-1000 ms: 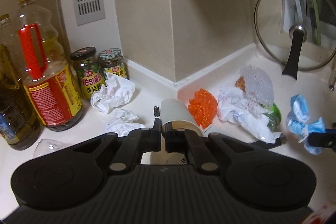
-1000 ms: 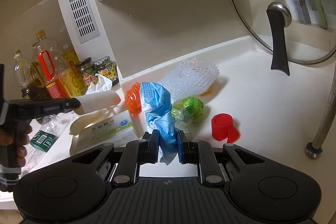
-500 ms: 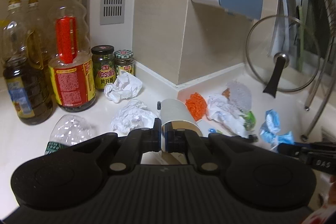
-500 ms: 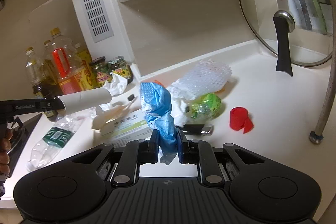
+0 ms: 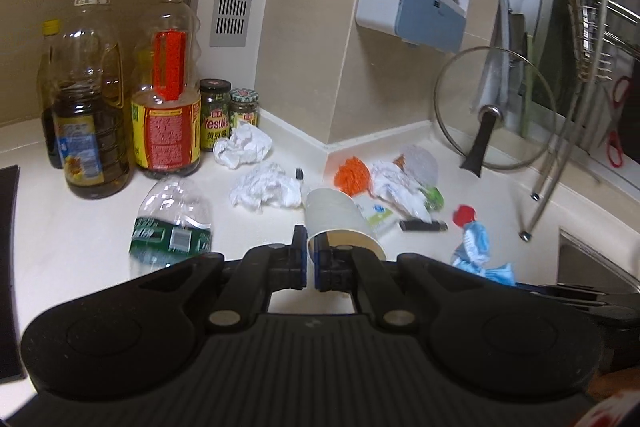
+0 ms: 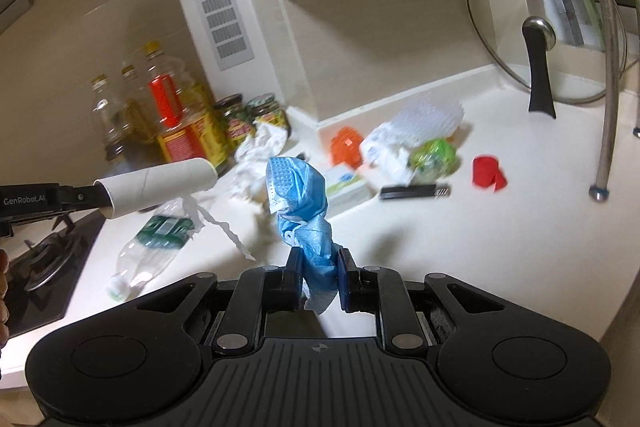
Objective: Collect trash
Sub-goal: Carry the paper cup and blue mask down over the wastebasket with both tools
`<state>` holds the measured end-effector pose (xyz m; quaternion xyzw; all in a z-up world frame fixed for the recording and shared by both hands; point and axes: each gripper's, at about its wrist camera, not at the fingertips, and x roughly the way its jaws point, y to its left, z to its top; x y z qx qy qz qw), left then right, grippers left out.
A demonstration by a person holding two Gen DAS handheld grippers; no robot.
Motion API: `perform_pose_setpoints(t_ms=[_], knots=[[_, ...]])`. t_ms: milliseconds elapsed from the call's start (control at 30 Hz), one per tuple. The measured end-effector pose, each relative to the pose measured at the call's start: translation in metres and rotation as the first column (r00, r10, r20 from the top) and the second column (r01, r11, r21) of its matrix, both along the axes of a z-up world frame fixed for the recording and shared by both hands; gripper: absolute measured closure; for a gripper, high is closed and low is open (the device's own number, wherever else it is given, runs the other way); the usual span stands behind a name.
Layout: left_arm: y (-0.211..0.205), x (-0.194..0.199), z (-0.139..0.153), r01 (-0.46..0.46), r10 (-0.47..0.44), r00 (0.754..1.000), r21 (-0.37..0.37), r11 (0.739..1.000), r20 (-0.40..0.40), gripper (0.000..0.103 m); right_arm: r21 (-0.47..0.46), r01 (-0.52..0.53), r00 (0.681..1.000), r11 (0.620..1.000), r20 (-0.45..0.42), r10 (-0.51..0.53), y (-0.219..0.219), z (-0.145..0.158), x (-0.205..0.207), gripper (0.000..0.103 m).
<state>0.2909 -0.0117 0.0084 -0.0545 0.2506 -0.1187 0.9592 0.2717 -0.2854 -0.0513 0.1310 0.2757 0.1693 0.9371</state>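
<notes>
My left gripper is shut on the rim of a cardboard paper tube, held in the air above the counter; the tube also shows in the right wrist view. My right gripper is shut on a crumpled blue face mask, lifted off the counter; the mask also shows in the left wrist view. Trash lies on the white counter: crumpled tissues, an empty plastic bottle, an orange mesh, a small box, a green wrapper, a red piece, a black lighter.
Oil bottles and jars stand at the back left wall. A glass pot lid leans at the back right beside a metal rack leg. A gas stove is at the left; a sink edge is at the right.
Both grippers have risen and pulled back from the counter with the tube and the mask still held; more of the counter, the plastic bottle and the stove have come into view.
</notes>
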Motion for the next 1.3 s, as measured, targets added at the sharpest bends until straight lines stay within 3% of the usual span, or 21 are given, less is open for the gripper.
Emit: perform_pose_setpoints(t_ms=[567, 967, 1300], knots=[[0.021, -0.086, -0.046, 0.093, -0.091, 0.987, 0.010, 0.996, -0.134, 0.101, -0.015, 0.011, 0.993, 1.000, -0.121, -0.013, 0.054, -0.036, -0.103, 0.086], [0.009, -0.099, -0.086, 0.084, -0.075, 0.966, 0.027, 0.996, -0.246, 0.101, -0.030, -0.011, 0.980, 0.999, -0.201, 0.004, 0.053, -0.068, -0.111, 0.086], [-0.011, -0.094, -0.137, 0.038, -0.014, 0.932, 0.059, 0.998, -0.362, 0.101, -0.079, -0.083, 0.953, 0.993, -0.297, 0.056, 0.052, -0.111, -0.099, 0.086]])
